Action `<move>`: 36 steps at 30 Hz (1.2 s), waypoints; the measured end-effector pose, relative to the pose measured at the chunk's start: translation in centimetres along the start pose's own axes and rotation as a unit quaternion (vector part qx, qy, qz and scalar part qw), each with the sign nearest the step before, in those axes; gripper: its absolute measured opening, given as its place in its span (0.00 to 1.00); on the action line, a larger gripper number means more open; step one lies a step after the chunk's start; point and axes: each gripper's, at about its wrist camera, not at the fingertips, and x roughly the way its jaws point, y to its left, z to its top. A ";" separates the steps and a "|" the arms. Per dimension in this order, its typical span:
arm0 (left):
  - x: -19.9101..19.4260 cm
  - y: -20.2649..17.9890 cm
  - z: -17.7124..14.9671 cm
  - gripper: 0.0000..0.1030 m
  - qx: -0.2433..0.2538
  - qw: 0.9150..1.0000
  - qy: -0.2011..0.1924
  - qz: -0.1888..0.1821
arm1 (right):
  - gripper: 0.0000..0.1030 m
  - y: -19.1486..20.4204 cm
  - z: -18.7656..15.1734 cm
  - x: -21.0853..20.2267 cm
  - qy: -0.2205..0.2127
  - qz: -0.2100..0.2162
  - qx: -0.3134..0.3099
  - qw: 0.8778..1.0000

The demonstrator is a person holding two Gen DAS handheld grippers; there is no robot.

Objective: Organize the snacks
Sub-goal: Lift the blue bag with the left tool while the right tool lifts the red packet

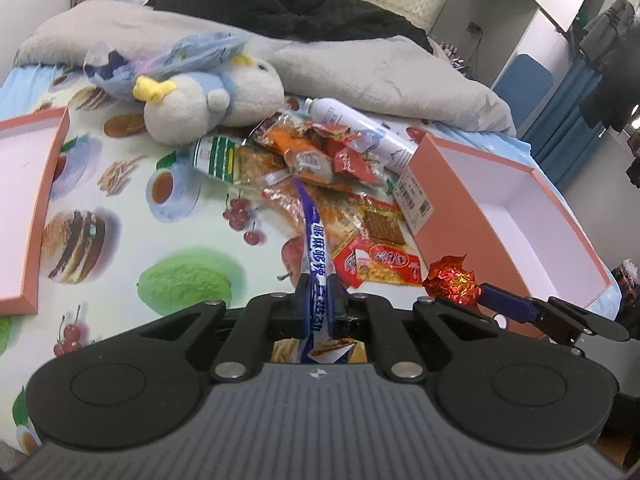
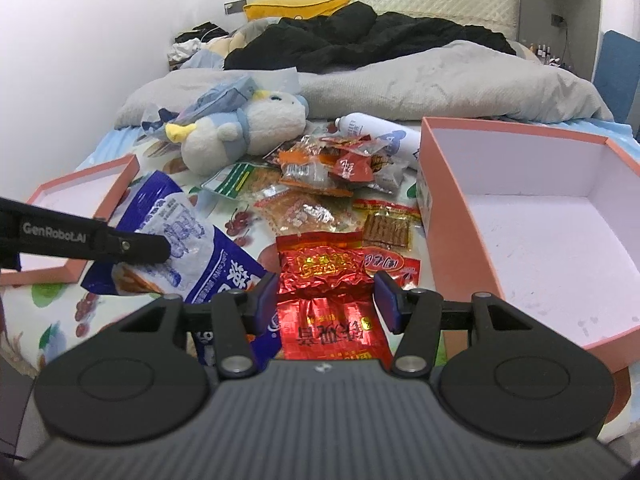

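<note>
- Bed [image 2: 168, 320] with a fruit-and-food printed sheet, carrying everything listed; rumpled grey blanket [image 2: 440, 80] and black clothing [image 2: 360, 36] lie at its far end.
- Large salmon-pink cardboard box with white inside [image 2: 540, 240], open and empty, on the right of the bed; its near corner shows in the left wrist view [image 1: 452, 216].
- Shallow salmon-pink box lid [image 1: 36, 200], on the left of the bed.
- White and pale-blue plush bird with yellow beak [image 2: 256, 128], beyond the snack pile, a clear blue bag on top of it.
- White cylindrical spray can [image 1: 360, 128], lying on its side behind the pile.
- Loose heap of small orange, red and clear snack packets [image 2: 320, 184], between lid and box.
- Blue-and-white crinkled snack bag [image 2: 180, 236], lifted off the sheet, seen edge-on [image 1: 316, 264] in the left hand-held gripper [image 1: 318, 300], whose jaws are pressed together on it.
- Red foil snack packet [image 2: 326, 300], pinched between the half-spread jaws of the right hand-held gripper [image 2: 326, 304], just left of the box.
</note>
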 end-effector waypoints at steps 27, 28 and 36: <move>-3.9 -8.9 9.0 0.06 0.073 0.993 -0.074 -0.061 | 0.53 -4.0 7.0 -4.6 -0.088 -0.044 0.013 0.995; -4.2 -9.4 9.5 0.06 0.074 0.992 -0.079 -0.064 | 0.53 -4.2 7.3 -4.8 -0.090 -0.048 0.012 0.995; -5.4 -13.3 12.9 0.06 0.081 0.986 -0.107 -0.098 | 0.53 -6.8 10.2 -6.7 -0.123 -0.083 0.016 0.989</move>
